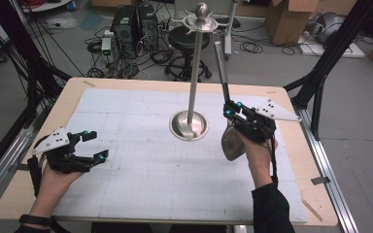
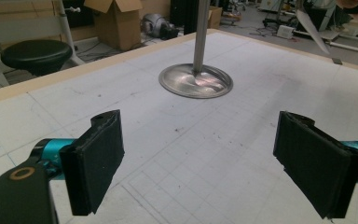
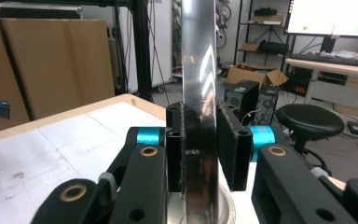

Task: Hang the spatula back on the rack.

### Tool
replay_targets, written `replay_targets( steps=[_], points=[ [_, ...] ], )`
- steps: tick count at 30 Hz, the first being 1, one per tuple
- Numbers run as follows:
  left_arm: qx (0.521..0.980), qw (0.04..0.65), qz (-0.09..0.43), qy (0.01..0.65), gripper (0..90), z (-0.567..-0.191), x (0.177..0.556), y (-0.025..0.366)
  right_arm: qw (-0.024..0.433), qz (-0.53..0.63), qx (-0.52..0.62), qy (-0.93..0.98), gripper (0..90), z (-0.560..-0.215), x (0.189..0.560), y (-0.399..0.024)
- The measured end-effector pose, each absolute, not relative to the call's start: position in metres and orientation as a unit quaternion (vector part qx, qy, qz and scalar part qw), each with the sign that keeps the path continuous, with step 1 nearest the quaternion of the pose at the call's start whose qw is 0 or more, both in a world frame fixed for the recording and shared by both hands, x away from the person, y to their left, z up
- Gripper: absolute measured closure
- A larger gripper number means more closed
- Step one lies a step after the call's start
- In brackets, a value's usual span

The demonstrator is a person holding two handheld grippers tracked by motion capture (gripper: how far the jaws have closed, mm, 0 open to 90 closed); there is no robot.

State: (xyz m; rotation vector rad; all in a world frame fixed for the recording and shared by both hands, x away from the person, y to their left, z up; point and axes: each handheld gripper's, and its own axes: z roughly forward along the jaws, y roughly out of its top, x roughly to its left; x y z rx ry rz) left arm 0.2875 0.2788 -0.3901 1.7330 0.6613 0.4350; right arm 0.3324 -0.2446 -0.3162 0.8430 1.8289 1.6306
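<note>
High view shows the right gripper [image 1: 237,116] clamped on a ladle [image 1: 232,141] handle beside the stand [image 1: 189,125] on the table [image 1: 126,145]; rigid, slick steel, bowl-heavy, best gripped mid-handle; left gripper [image 1: 91,144] gapes empty.

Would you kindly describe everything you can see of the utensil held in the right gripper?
The utensil looks like a large spoon or ladle of shiny, polished metal. Its broad rounded bowl hangs low, just right of the stand's round base, and its long flat handle rises away from the person. The right gripper is shut on the handle above the bowl, with black fingers pressed against both sides. Whether the bowl touches the mat is unclear.
</note>
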Motion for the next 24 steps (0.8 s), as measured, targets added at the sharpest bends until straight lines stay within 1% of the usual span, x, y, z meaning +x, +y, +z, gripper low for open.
replay_targets(
  steps=[7, 10, 12, 15, 18, 22, 24],
  points=[
    [0.741, 0.58, 0.184, 0.284, 16.5, -0.39, 0.287, 0.278, 0.27, 0.603, 0.317, 0.68, 72.8, -0.318, 0.337, -0.242],
    [0.741, 0.58, 0.185, 0.283, 16.4, -0.39, 0.288, 0.278, 0.273, 0.618, 0.318, 0.666, 65.8, -0.315, 0.335, -0.244],
    [0.74, 0.582, 0.185, 0.283, 16.4, -0.39, 0.288, 0.278, 0.278, 0.618, 0.318, 0.663, 64.4, -0.313, 0.333, -0.247],
    [0.739, 0.583, 0.186, 0.283, 16.4, -0.39, 0.288, 0.279, 0.28, 0.616, 0.323, 0.662, 55.5, -0.312, 0.329, -0.25],
    [0.735, 0.586, 0.189, 0.282, 16.4, -0.389, 0.288, 0.28, 0.294, 0.61, 0.325, 0.66, 43.2, -0.314, 0.323, -0.254],
    [0.73, 0.59, 0.191, 0.287, 16.1, -0.389, 0.29, 0.283, 0.292, 0.596, 0.332, 0.67, 32.2, -0.32, 0.316, -0.262],
    [0.729, 0.591, 0.192, 0.287, 16.0, -0.389, 0.291, 0.283, 0.291, 0.589, 0.334, 0.676, 28.2, -0.325, 0.311, -0.267]
  ],
)
